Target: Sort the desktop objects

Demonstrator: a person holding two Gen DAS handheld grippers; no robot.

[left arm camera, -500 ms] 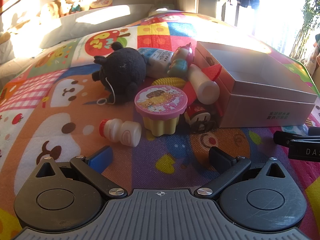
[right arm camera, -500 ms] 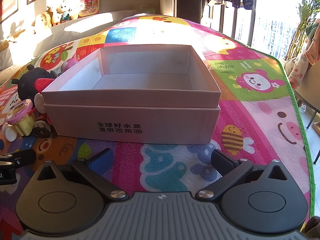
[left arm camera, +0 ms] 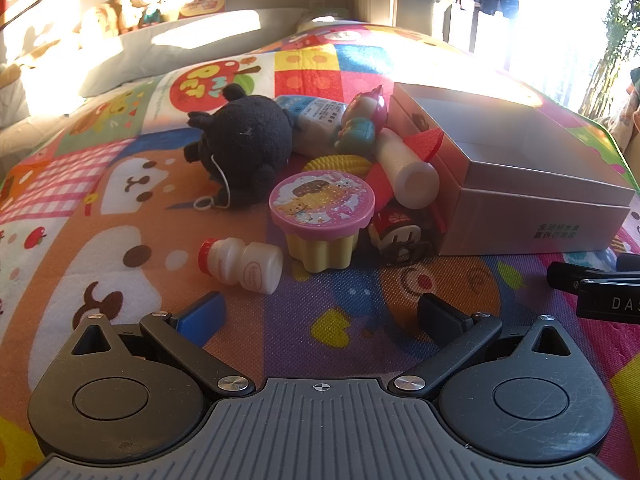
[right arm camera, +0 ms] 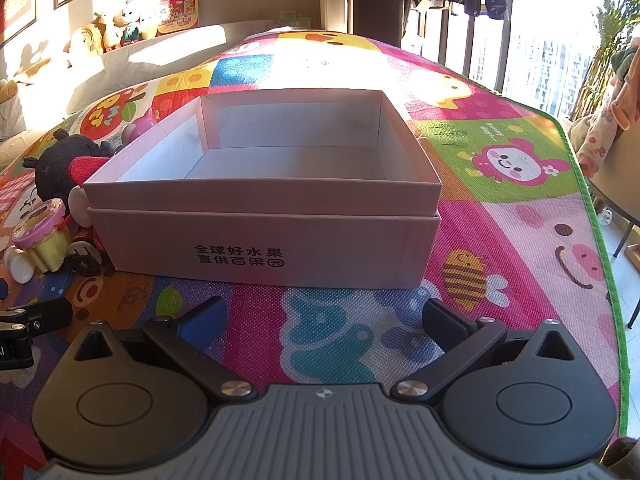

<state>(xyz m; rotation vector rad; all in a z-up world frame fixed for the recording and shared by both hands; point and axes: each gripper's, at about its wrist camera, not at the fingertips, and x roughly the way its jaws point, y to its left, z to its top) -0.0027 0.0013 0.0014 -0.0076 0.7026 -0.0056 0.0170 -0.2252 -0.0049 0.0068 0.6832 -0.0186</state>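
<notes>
A pile of toys lies on the play mat left of an open grey cardboard box (left arm camera: 532, 220) (right arm camera: 260, 248). In the left wrist view I see a small white bottle with a red cap (left arm camera: 240, 264), a yellow cup with a pink lid (left arm camera: 322, 220), a black plush (left arm camera: 244, 144), a toy car (left arm camera: 400, 236), a white foam tube (left arm camera: 408, 172), a yellow corn toy (left arm camera: 338, 165), a pink doll (left arm camera: 362, 120) and a white packet (left arm camera: 316, 120). My left gripper (left arm camera: 320, 316) is open and empty just in front of the bottle. My right gripper (right arm camera: 324, 320) is open and empty before the empty box.
The colourful play mat (right arm camera: 500, 208) covers the surface; its green edge (right arm camera: 600, 240) runs along the right. Grey cushions and plush toys (right arm camera: 104, 36) line the back wall. The right gripper's tip shows at the right of the left wrist view (left arm camera: 592, 284).
Both grippers have moved slightly forward. The toys and box have not moved.
</notes>
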